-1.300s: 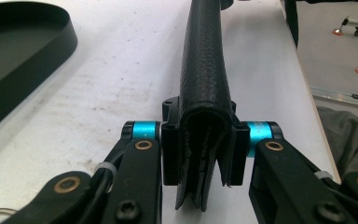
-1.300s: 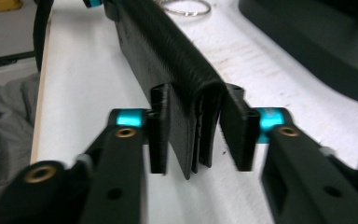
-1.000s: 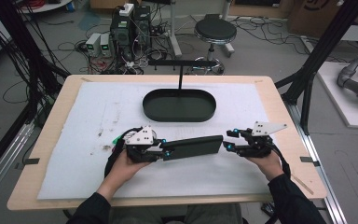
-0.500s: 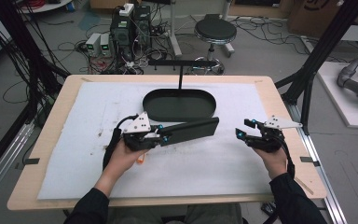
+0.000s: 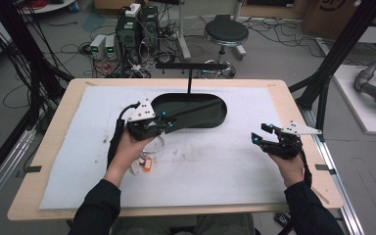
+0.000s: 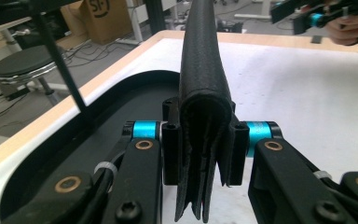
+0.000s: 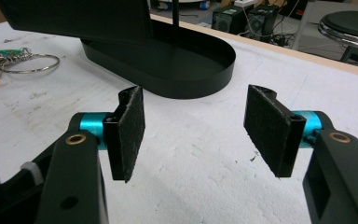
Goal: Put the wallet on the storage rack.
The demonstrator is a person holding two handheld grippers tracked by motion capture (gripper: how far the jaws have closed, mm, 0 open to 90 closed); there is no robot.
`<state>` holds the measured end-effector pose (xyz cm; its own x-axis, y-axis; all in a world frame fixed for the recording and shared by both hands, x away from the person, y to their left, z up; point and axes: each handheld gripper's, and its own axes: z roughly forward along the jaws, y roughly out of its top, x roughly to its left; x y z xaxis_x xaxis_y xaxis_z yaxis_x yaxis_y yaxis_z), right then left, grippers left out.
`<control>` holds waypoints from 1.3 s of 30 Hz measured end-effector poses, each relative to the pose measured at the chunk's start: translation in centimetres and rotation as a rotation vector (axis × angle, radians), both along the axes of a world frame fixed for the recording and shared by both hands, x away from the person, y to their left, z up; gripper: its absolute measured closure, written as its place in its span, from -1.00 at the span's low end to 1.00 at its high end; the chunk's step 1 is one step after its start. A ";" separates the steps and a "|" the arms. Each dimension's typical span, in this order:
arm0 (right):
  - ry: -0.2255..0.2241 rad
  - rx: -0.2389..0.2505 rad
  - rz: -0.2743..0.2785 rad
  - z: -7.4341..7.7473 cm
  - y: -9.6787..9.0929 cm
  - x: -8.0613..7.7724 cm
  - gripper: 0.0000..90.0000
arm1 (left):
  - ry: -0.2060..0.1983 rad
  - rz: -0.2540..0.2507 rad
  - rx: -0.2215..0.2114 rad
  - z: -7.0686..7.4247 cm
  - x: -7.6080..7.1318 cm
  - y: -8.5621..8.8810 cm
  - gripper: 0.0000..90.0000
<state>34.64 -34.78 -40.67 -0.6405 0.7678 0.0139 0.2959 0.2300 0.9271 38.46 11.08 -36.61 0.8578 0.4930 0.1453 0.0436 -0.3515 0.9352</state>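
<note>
Left hand-held gripper [image 5: 169, 125]: pads pinched on one end of a long black leather wallet [image 6: 203, 79], folded, spine up, loose edges hanging down between the jaws. In the high view the wallet [image 5: 196, 110] is held off the counter [image 5: 54, 210], angled across the near rim of the black oval tray [image 5: 220, 117], its far end over the tray's inside.

Right hand-held gripper [image 5: 260, 134]: jaws spread, having just been opening, nothing between the pads [image 7: 133, 112]. It is held over the white mat [image 5: 225, 171], well apart from the wallet.

A key ring with coloured tags [image 5: 149, 156] is seen on the mat just beneath the left hand [image 5: 129, 152], untouched.

Step in hand, as judged: transfer of the wallet to the tray, carried by the left gripper alone after being let go by the right. Placement not yet done.

Next move, as judged: the wallet is to be brought fully over the tray, lowered flat or on its edge inside the rim, clear of the thin upright post [image 5: 189, 81] at the tray's back, then the jaws opened.
</note>
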 end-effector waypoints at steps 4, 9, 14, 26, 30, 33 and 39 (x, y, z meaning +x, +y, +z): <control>-0.005 0.001 -0.005 0.0 0.0 0.0 -0.13 | 0.001 0.013 0.002 0.2 0.8 -0.1 0.65; -0.007 -0.002 -0.006 0.0 0.0 0.1 -0.13 | -0.020 0.046 -0.011 -0.2 2.6 -0.3 0.65; -0.010 -0.001 -0.006 0.0 0.0 0.1 -0.13 | -0.012 0.066 0.003 -0.5 4.2 -0.8 0.65; -0.012 -0.002 -0.006 -0.1 0.0 0.2 -0.13 | -0.020 0.092 -0.025 -2.4 6.5 -1.9 0.65; -0.010 -0.004 -0.004 -0.1 0.0 0.2 -0.13 | -0.018 0.106 -0.035 -3.0 7.1 -2.0 0.65; -0.011 -0.004 -0.003 -0.1 0.0 0.2 -0.13 | -0.002 0.114 -0.059 -3.8 7.8 -2.1 0.65; -0.005 -0.006 -0.002 -0.2 0.2 0.3 -0.13 | 0.019 0.135 -0.055 -5.1 8.6 -2.5 0.65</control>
<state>34.91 -34.61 -40.85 -0.6392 0.7690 0.0064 0.2916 0.2347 0.9273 47.03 8.57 -41.69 0.7854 0.6110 0.0993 0.1051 -0.2897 0.9513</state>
